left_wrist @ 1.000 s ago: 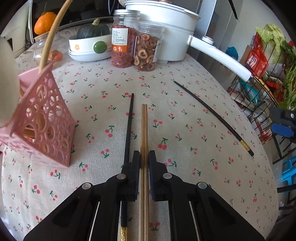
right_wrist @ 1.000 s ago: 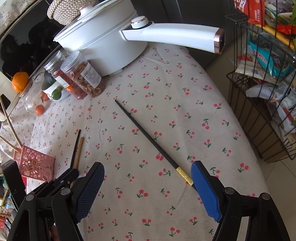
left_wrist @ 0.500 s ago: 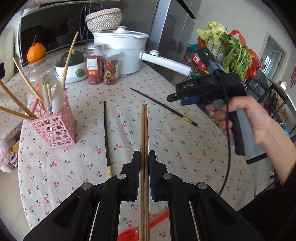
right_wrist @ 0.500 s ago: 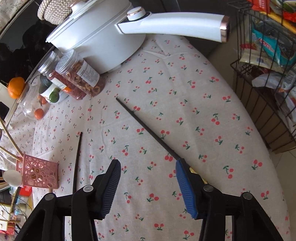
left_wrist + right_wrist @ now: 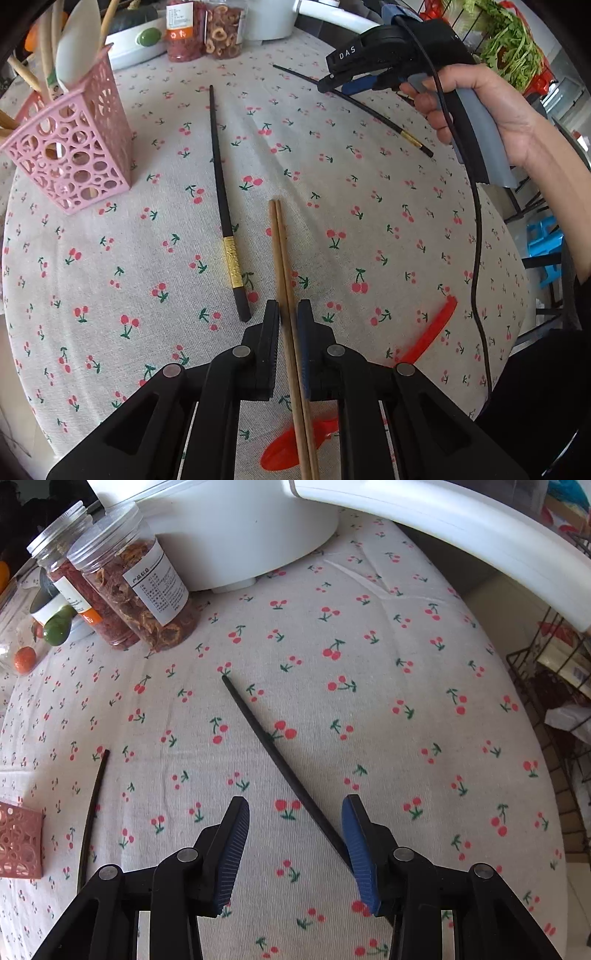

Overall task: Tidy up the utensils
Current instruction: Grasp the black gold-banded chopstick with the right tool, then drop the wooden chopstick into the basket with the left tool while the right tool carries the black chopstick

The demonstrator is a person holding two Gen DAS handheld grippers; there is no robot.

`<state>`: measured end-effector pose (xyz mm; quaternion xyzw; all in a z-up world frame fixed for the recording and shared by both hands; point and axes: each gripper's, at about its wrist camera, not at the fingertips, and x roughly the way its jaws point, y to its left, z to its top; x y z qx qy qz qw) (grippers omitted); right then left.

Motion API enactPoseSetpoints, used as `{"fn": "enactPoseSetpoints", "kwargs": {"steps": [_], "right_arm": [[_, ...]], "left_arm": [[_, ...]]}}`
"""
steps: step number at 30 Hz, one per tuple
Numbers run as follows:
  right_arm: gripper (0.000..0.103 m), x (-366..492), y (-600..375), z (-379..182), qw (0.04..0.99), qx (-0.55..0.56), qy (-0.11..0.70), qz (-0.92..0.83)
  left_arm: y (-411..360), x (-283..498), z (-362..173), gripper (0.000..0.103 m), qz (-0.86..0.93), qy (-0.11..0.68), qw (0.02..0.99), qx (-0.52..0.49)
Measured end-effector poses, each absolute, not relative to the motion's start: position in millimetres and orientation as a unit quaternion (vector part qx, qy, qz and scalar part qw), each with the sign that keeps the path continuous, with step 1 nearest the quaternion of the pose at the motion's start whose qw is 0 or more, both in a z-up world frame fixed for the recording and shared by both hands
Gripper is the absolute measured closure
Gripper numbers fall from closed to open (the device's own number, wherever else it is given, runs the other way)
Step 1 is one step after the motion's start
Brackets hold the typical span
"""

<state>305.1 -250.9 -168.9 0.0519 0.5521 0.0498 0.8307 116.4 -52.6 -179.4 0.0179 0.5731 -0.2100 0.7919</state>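
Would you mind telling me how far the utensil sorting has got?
Partly done: the pink holder already contains several utensils. In hand: the left gripper is shut on a wooden chopstick pair, and the open right gripper straddles one black chopstick. Left: the other black chopstick and a red spoon lie on the tablecloth.

Two black chopsticks (image 5: 221, 184), two wooden chopsticks (image 5: 282, 258), two jars (image 5: 122, 590).

cherry-print tablecloth (image 5: 388, 657), black wire rack (image 5: 550, 686), blue stool (image 5: 545, 240)
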Motion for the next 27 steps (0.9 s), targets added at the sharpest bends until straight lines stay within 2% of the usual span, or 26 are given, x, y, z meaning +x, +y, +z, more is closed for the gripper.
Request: {"fn": "enactPoseSetpoints", "kwargs": {"steps": [2,4,7,10,12,14,16,20,21,23,27], "right_arm": [[0.066,308,-245,-176,0.825,0.032,0.561,0.055],[0.087,305,-241,-179,0.824,0.002,0.564,0.058],[0.095,297,-245,-177,0.797,-0.016,0.599,0.072],[0.097,284,-261,-179,0.764,0.040,0.637,0.090],[0.096,281,-269,-178,0.768,0.049,0.634,0.079],[0.091,283,-273,-178,0.773,0.067,0.627,0.073],[0.078,286,-274,-175,0.780,0.076,0.617,0.075],[0.076,287,-251,-174,0.814,0.012,0.578,0.056],[0.076,286,-241,-175,0.819,-0.026,0.571,0.053],[0.099,279,-230,-175,0.822,-0.049,0.563,0.075],[0.098,258,-231,-163,0.832,-0.049,0.547,0.078]], "left_arm": [[-58,124,-182,0.089,-0.207,0.577,0.789,0.026],[-62,134,-181,0.089,-0.203,0.580,0.789,0.026],[-64,146,-181,0.089,-0.196,0.591,0.782,0.017],[-67,156,-181,0.089,-0.189,0.605,0.773,0.013],[-69,162,-181,0.089,-0.185,0.610,0.771,0.009],[-73,166,-181,0.089,-0.185,0.612,0.769,0.015],[-77,172,-183,0.089,-0.183,0.613,0.768,0.022],[-84,167,-183,0.094,-0.181,0.601,0.777,0.040],[-85,166,-183,0.095,-0.180,0.597,0.781,0.039],[-86,160,-182,0.095,-0.185,0.591,0.784,0.033],[-83,138,-158,0.095,-0.203,0.559,0.804,0.029]]}}
